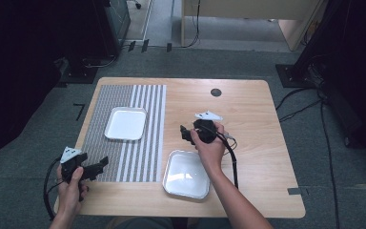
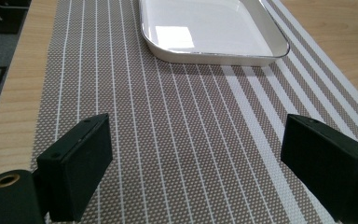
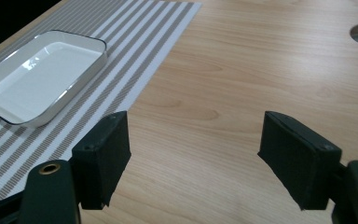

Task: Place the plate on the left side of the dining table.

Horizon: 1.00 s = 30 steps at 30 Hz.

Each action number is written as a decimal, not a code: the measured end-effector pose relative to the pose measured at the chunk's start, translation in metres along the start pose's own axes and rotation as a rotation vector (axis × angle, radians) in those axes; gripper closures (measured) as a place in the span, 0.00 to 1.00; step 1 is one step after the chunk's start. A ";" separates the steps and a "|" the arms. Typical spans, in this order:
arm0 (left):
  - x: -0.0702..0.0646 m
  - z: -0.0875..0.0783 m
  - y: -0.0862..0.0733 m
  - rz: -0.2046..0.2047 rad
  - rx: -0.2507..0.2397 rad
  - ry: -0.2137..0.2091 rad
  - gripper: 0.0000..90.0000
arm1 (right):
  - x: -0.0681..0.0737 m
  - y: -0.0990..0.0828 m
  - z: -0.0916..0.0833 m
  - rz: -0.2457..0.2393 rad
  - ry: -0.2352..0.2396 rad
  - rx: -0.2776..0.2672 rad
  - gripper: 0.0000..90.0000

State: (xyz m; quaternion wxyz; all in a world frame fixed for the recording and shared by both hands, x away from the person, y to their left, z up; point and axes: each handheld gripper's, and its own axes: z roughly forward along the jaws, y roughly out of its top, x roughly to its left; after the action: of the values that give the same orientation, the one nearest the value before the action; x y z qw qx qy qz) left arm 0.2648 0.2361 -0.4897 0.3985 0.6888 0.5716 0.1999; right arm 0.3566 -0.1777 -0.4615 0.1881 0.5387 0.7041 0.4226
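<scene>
- Near tray (image 1: 187,174): white, square with rounded corners, shallow raised rim, glossy and bare inside; sits flat on the wood at the table's front edge, just right of the mat, right beside the right hand's wrist
- Far tray (image 1: 125,123): same white make, thin dark line along the rim in the gripper views (image 2: 214,32) (image 3: 37,81); lies flat on the mat, towards its far half, bare inside
- Mat (image 1: 124,131): woven grey-brown with white stripes, fine on its left part, broad on its right; covers the table's left side
- Right gripper (image 1: 187,134): held above bare wood just beyond the near tray, jaws spread wide with nothing between them, pointing towards the mat
- Left gripper (image 1: 100,164): at the mat's front left corner, jaws apart and holding nothing, aimed along the mat at the far tray
- Table (image 1: 248,114): light wood, rounded corners, a dark round port (image 1: 216,92) near its far edge
</scene>
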 end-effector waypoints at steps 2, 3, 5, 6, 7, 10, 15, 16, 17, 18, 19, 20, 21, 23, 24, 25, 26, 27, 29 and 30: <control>0.000 -0.002 -0.003 0.003 -0.004 0.003 0.10 | -0.006 -0.004 -0.004 0.008 -0.006 -0.001 0.27; 0.001 -0.003 -0.005 0.007 -0.002 0.009 0.10 | -0.008 -0.006 -0.006 0.012 -0.007 -0.002 0.27; 0.002 -0.005 -0.008 0.010 0.002 0.022 0.10 | -0.013 -0.010 -0.010 0.022 -0.010 -0.005 0.27; 0.003 -0.005 -0.010 0.010 0.002 0.027 0.10 | -0.015 -0.012 -0.012 0.026 -0.012 -0.006 0.27; 0.004 -0.005 -0.011 0.013 0.005 0.033 0.10 | -0.017 -0.014 -0.015 0.030 -0.014 -0.007 0.27; 0.006 -0.006 -0.016 0.014 0.015 0.054 0.10 | -0.023 -0.020 -0.021 0.032 -0.023 -0.007 0.27; 0.008 -0.007 -0.022 0.016 0.022 0.071 0.10 | -0.034 -0.029 -0.034 0.031 -0.041 -0.019 0.27; 0.009 -0.008 -0.025 0.017 0.027 0.079 0.10 | -0.035 -0.031 -0.036 0.028 -0.048 -0.024 0.27; 0.009 -0.008 -0.026 0.016 0.030 0.081 0.10 | -0.037 -0.032 -0.038 0.025 -0.054 -0.026 0.27; 0.009 -0.008 -0.026 0.016 0.030 0.081 0.10 | -0.039 -0.034 -0.040 0.021 -0.061 -0.028 0.27; 0.010 -0.008 -0.028 0.015 0.033 0.090 0.10 | -0.041 -0.036 -0.043 0.020 -0.069 -0.028 0.27; 0.011 -0.008 -0.028 0.015 0.032 0.094 0.10 | -0.043 -0.037 -0.045 0.021 -0.070 -0.028 0.27; 0.011 -0.008 -0.029 0.015 0.033 0.096 0.10 | -0.045 -0.039 -0.047 0.022 -0.072 -0.031 0.27; 0.011 -0.008 -0.030 0.016 0.036 0.103 0.10 | -0.049 -0.041 -0.051 0.026 -0.078 -0.031 0.27; 0.011 -0.007 -0.030 0.018 0.036 0.106 0.10 | -0.051 -0.043 -0.054 0.029 -0.080 -0.033 0.27; 0.010 -0.007 -0.030 0.022 0.036 0.110 0.10 | -0.053 -0.044 -0.056 0.030 -0.082 -0.036 0.27; 0.010 -0.007 -0.030 0.022 0.036 0.110 0.10 | -0.053 -0.044 -0.056 0.030 -0.082 -0.036 0.27; 0.009 -0.006 -0.030 0.032 0.041 0.117 0.10 | -0.058 -0.048 -0.062 0.039 -0.090 -0.036 0.27; 0.009 -0.006 -0.031 0.035 0.040 0.125 0.10 | -0.062 -0.050 -0.066 0.041 -0.097 -0.038 0.27; 0.009 -0.006 -0.031 0.035 0.040 0.125 0.10 | -0.064 -0.052 -0.068 0.043 -0.101 -0.038 0.27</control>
State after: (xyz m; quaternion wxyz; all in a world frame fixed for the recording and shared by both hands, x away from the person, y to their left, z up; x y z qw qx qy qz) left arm 0.2434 0.2471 -0.5113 0.3447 0.6927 0.5870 0.2382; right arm 0.2989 -0.2667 -0.4762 0.2245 0.5707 0.6737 0.4124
